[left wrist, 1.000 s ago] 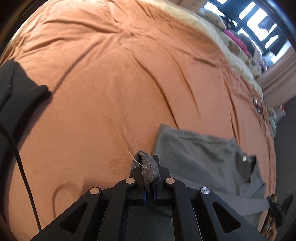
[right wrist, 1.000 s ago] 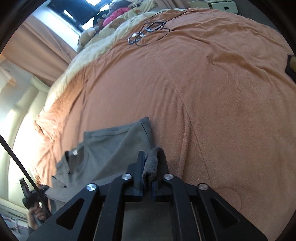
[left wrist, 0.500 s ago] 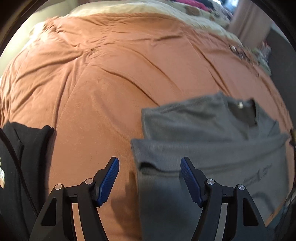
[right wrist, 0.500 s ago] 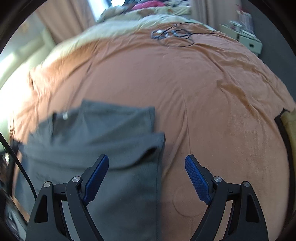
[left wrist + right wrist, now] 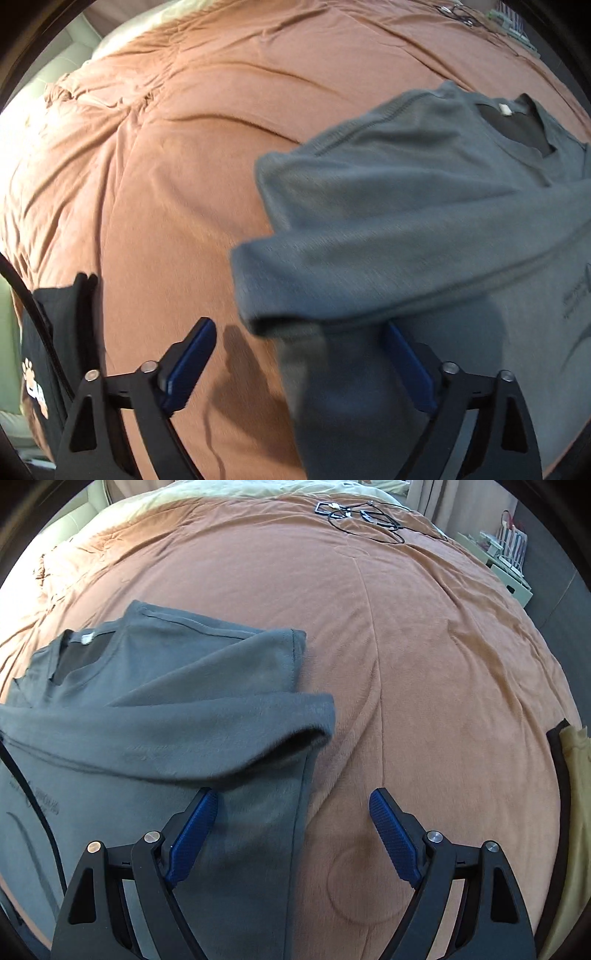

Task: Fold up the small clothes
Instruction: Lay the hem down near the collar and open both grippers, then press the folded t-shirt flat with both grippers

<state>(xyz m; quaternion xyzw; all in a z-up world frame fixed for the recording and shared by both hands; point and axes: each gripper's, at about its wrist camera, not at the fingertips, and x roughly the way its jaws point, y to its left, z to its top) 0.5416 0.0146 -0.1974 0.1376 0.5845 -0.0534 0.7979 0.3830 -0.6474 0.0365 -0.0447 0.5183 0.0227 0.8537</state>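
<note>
A grey t-shirt lies on the orange bedspread, its lower part folded up over the chest so the hem edge rests below the dark neck opening. It also shows in the right wrist view. My left gripper is open and empty, straddling the shirt's left folded edge. My right gripper is open and empty, straddling the shirt's right edge.
A black garment with a paw print lies at the left. A yellow garment with a black edge lies at the right. Black cables lie on the far part of the bed. A nightstand stands beyond it.
Both grippers were shut on the shirt's hem corners a second ago. They let go, opened wide and drew back. The hem now lies folded over the chest.
</note>
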